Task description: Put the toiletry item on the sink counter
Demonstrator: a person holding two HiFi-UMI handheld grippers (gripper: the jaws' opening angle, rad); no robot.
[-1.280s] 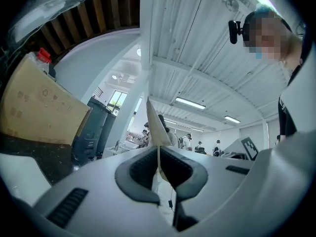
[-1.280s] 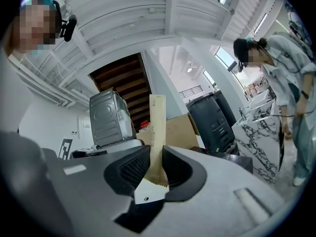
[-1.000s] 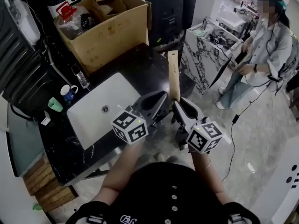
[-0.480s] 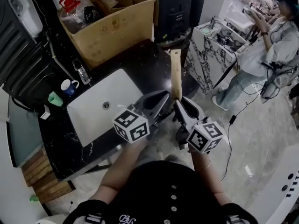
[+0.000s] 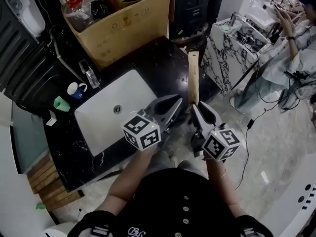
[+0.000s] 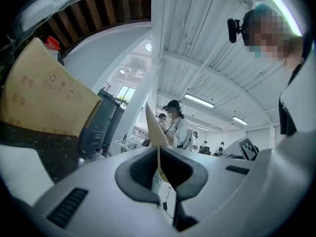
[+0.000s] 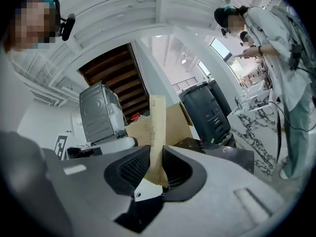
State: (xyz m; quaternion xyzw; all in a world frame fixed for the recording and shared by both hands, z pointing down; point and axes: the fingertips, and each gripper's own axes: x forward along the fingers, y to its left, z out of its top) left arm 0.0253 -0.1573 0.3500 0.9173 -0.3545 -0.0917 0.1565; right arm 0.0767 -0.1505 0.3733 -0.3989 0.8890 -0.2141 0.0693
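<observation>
My right gripper [image 7: 157, 169] is clamping the bottom of the long beige packet [image 5: 193, 78], holding it in the air, left gripper [image 6: 158, 157] pinched on nothing, so I'm guessing I'm mid-carry and needing to lower it onto the black counter [image 5: 163, 58] beside the white sink [image 5: 98, 120], clear of the cardboard box [image 5: 128, 26] holding a red-capped jug [image 5: 79, 11].

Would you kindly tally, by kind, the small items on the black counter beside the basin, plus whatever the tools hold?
Blue mug: 1
Green cup: 1
Clear bottle: 1
Small white item: 1
Beige packet, gripped by left tool and right tool: 1
Total: 5
</observation>
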